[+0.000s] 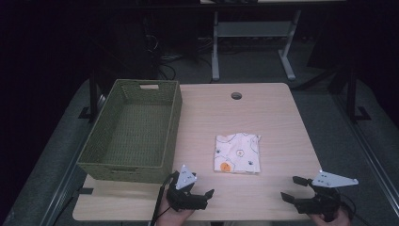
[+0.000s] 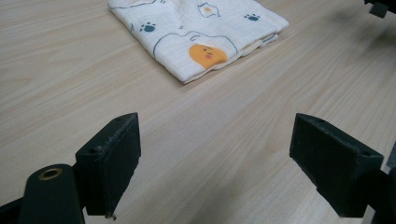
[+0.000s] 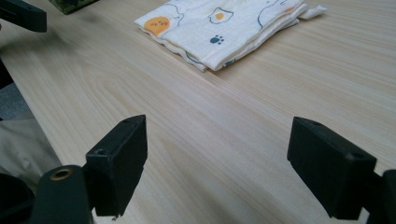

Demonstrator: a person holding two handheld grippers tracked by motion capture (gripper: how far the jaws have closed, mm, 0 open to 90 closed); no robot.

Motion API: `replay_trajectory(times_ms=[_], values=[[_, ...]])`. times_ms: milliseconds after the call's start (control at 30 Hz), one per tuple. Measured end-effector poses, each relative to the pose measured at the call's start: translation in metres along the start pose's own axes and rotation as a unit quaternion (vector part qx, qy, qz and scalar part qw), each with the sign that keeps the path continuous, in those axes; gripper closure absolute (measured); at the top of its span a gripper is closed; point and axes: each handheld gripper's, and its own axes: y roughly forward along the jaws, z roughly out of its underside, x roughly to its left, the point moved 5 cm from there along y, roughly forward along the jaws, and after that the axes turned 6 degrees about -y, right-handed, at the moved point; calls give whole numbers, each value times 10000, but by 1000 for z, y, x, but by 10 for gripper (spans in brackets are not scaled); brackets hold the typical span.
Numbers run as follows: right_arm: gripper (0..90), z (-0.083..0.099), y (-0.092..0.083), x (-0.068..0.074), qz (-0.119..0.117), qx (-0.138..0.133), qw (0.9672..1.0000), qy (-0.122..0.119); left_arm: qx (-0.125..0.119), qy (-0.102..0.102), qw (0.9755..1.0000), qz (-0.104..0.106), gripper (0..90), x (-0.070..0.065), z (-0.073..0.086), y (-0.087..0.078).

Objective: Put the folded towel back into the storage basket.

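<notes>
Your left tongs (image 1: 200, 194) sit nearest the camera, on the near side of the folded cloth (image 1: 237, 153) and a little to its left, jaws spread wide with nothing between them; your right tongs (image 1: 295, 188) hang at the near right of the cloth, well apart from it, likewise wide and empty; in the left gripper view the cloth (image 2: 198, 35) lies beyond the two black jaws with bare wood between, and in the right gripper view the cloth (image 3: 229, 28) lies likewise ahead, untouched. That cloth rests flat on the desk (image 1: 277, 117), near its middle, to the right of the green woven basket (image 1: 134, 134) and apart from it; judge it light, soft and limp, so it will likely sag and unfold if you lift it by one layer alone; better to pinch through the whole stack at a corner or along the layered edge that faces you, one pair of tongs to each near corner, so the fold holds; the weave looks matte and should not slip much between the pads, and nothing about it seems fragile. It looks like a cream square folded into several layers, printed with thin dark outlines, small blue paw marks, a fried-egg motif and an orange face near the corner closest to your left tongs; the edges on its far right lie slightly uneven.
</notes>
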Motion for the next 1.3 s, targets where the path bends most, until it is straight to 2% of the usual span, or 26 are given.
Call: replay_trajectory(times_ms=[167,400,500,633,700,800,833,1033,1300], values=[[200,-1,2,1,-35,9,10000,-18,53,-81,10000,-2,166,2,2,2],[193,-7,5,3,-43,-48,10000,-4,96,-53,9999,39,167,2,2,4],[149,-13,11,4,-62,-2,10000,67,93,-70,9999,-18,170,3,2,5],[147,-19,17,6,-144,40,9999,50,104,-121,9999,2,170,4,0,6],[146,-20,20,8,-173,66,9998,53,58,-207,9998,31,170,4,-3,7],[146,-23,25,10,-255,141,9996,69,106,-178,9998,26,169,4,-6,11],[146,-25,28,11,-267,170,9995,80,208,-143,9997,69,168,3,-8,15],[146,-30,34,7,-362,289,9987,193,283,-123,9994,124,160,2,-13,24],[146,-47,39,0,-370,250,9990,83,274,-190,9994,100,159,5,-26,34]])
